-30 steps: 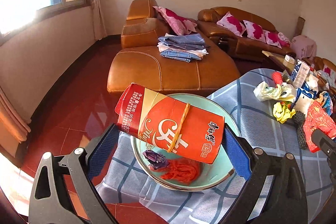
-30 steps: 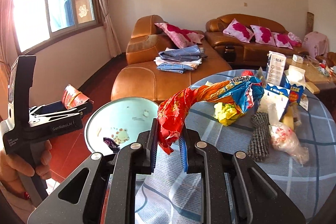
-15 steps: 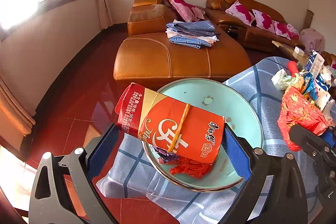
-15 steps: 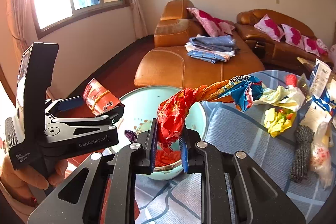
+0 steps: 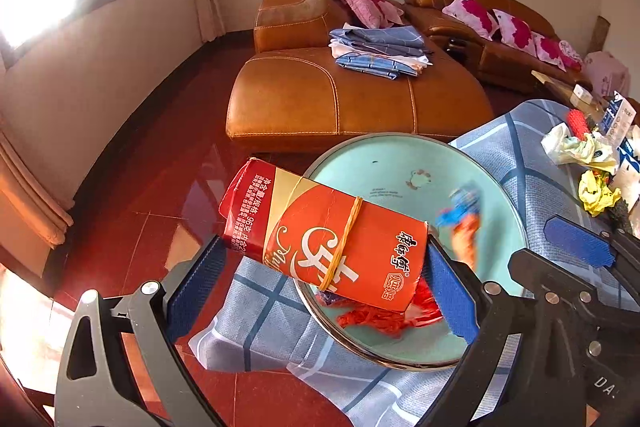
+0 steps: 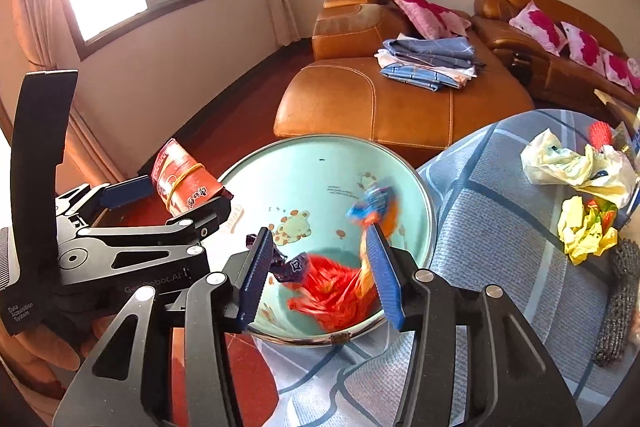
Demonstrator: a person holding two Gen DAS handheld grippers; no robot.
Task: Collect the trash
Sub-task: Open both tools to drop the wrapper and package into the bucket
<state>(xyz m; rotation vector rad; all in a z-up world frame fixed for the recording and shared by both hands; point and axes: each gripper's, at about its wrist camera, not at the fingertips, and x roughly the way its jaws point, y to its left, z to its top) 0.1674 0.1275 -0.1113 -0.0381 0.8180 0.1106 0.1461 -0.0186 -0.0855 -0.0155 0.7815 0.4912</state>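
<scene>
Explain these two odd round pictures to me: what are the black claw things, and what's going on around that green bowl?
There is no robot here. A person holds a hand-held claw in each hand, and each claw carries a wide-angle camera looking along its two fingers, hence the bulging view.

One picture is taken from the left claw. It is shut on a red packet with a rubber band round it, above the near rim of the green bowl.

The other is taken from the right claw. Its jaws are opening, and a red and blue wrapper, blurred, is dropping into the bowl, where other red scraps already lie.

The bowl sits on a checked tablecloth. More crumpled trash waits further along it.
</scene>
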